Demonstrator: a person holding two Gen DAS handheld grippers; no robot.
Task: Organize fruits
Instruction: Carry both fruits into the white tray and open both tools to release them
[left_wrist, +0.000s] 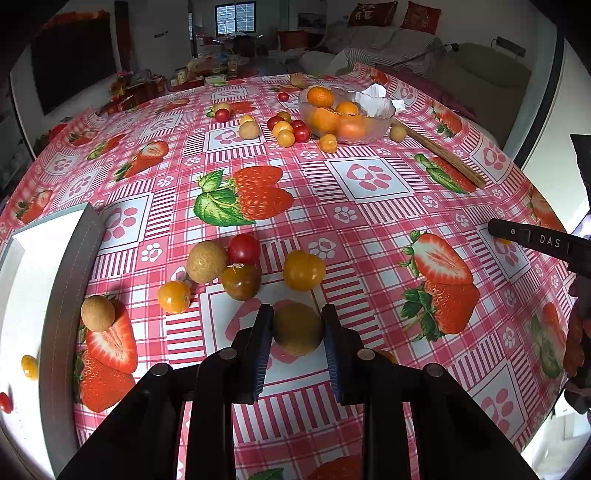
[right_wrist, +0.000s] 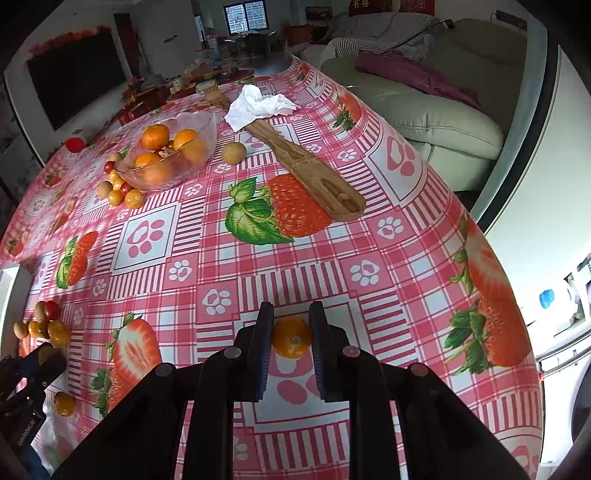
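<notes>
My left gripper (left_wrist: 297, 320) has its dark fingers closed against a round tan-brown longan (left_wrist: 297, 328) resting on the pink strawberry-print tablecloth (left_wrist: 369, 206); just beyond lie a red cherry tomato (left_wrist: 244, 249) and a yellow cherry tomato (left_wrist: 304, 269); my right gripper (right_wrist: 291, 317) pinches a small orange-yellow tomato (right_wrist: 291, 338); the clear glass bowl of oranges (right_wrist: 168, 155) sits well apart, beside a wooden spatula (right_wrist: 306, 173).

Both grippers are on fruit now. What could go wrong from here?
The left gripper holds a round longan; it may roll out. Swinging it toward the white tray could knock the loose cluster around the red tomato. The right gripper may squash its soft yellow tomato.
</notes>
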